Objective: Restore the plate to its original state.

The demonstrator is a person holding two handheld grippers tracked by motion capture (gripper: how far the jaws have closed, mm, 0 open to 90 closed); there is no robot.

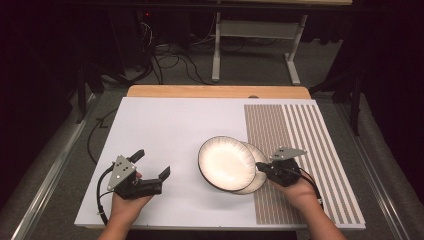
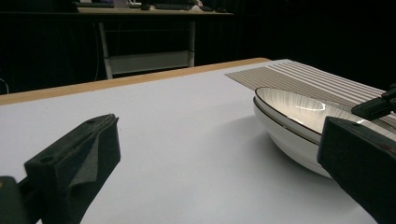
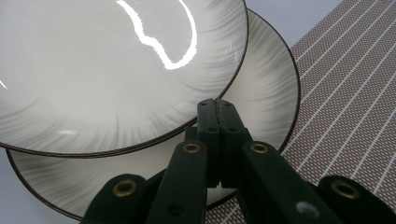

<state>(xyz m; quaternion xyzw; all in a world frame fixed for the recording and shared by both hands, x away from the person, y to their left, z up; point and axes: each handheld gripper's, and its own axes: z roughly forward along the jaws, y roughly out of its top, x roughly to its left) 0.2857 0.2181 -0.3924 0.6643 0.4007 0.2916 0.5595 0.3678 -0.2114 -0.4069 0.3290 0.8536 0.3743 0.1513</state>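
Note:
Two white plates with dark rims lie overlapped on the white table cover. The upper plate [image 1: 226, 162] [image 3: 116, 70] sits left of and partly over the lower plate [image 1: 252, 186] [image 3: 266, 93]. My right gripper [image 1: 260, 166] [image 3: 217, 107] is shut with nothing between its jaws; its tips lie over the lower plate, right at the upper plate's rim. My left gripper [image 1: 151, 164] [image 2: 219, 163] is open, low over the table left of the plates, facing them. In the left gripper view the stacked plates [image 2: 289, 121] show at the right, with the right gripper [image 2: 378, 105] behind them.
A brown striped placemat [image 1: 300, 150] [image 3: 345, 93] covers the table's right side, under part of the lower plate. The white cover [image 1: 165, 130] spreads left and behind the plates. A wooden table edge [image 1: 220, 91] runs along the back; cables and a desk frame [image 1: 255, 45] stand beyond.

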